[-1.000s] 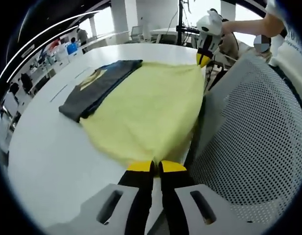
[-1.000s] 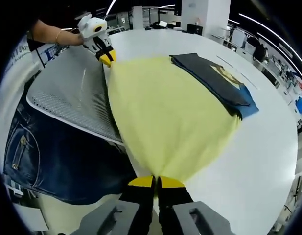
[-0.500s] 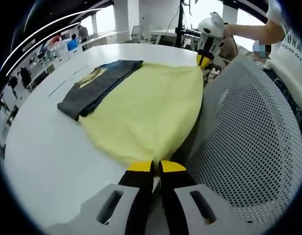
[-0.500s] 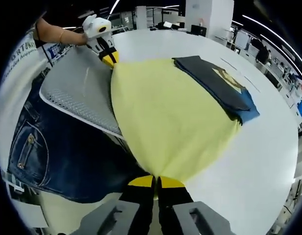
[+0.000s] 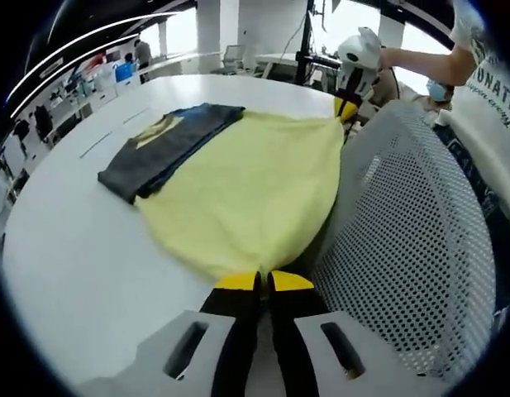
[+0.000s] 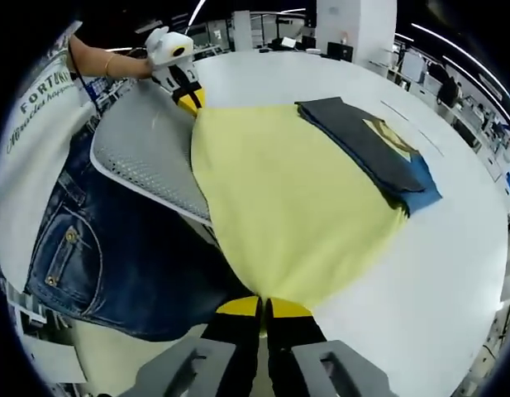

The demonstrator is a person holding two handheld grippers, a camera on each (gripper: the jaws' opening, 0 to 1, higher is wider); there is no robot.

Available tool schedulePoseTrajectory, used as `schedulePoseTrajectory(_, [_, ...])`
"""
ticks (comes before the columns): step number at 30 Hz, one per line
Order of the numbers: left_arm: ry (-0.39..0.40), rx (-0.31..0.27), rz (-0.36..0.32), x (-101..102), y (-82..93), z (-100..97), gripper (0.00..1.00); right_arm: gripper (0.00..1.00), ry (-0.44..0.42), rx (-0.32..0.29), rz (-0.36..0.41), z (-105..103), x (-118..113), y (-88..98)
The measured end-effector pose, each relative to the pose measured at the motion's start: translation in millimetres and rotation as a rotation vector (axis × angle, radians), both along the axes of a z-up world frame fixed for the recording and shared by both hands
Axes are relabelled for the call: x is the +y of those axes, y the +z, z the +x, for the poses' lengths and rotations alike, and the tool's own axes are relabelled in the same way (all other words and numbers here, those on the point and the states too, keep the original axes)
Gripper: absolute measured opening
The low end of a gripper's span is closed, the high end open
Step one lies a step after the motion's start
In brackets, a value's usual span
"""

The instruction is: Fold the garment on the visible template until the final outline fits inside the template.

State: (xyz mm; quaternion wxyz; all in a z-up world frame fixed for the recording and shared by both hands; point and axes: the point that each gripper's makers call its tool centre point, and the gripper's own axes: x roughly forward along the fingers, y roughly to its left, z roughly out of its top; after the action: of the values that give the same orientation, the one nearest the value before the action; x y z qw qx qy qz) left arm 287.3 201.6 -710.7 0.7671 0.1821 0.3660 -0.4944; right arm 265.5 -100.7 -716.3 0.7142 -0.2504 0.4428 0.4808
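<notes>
Left gripper (image 5: 264, 282): my jaws are clamped on one corner of the yellow garment (image 5: 246, 190).
Garment: stretched over the white table (image 5: 73, 248), far edge touching a dark folded stack (image 5: 168, 145).
Right gripper (image 6: 264, 308): pinching the other corner.
Risk: I judge uneven pulling could drag it onto the mesh chair (image 5: 412, 231).

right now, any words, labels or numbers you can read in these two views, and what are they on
"FORT..." on the person's white shirt, cut off at the fold.
A second line under it on that shirt: too blurred to read.
"...ONATE" on the same shirt, start cut off.
Yellow print on the dark folded garment: no readable letters.
</notes>
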Motion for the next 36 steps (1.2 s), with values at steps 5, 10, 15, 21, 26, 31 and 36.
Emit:
schedulePoseTrajectory(5, [0.003, -0.011, -0.025, -3, 15.5, 1.9, 0.01, 0.00, -0.024, -0.059, -0.014, 13, -6, 11.8])
schedulePoseTrajectory(10, [0.013, -0.032, -0.033, -3, 28.5, 13.6, 0.01, 0.00, -0.021, -0.091, -0.011, 23, -8, 22.1])
schedulePoseTrajectory(15, [0.002, -0.077, -0.024, -5, 41.2, 30.7, 0.01, 0.00, -0.020, -0.156, -0.026, 40, -10, 31.4])
schedulePoseTrajectory(21, [-0.002, -0.112, -0.024, -7, 54.2, 50.7, 0.01, 0.00, -0.051, -0.239, -0.025, 67, -13, 46.0])
schedulePoseTrajectory(26, [0.005, -0.130, -0.027, -8, 61.9, 67.5, 0.01, 0.00, -0.061, -0.263, -0.030, 80, -14, 50.7])
schedulePoseTrajectory(31, [0.008, -0.149, -0.038, -10, 69.0, 83.9, 0.01, 0.00, -0.061, -0.280, -0.038, 93, -14, 52.8])
schedulePoseTrajectory(36, [-0.002, -0.154, -0.025, -10, 65.6, 97.5, 0.01, 0.00, -0.077, -0.308, -0.040, 110, -12, 56.8])
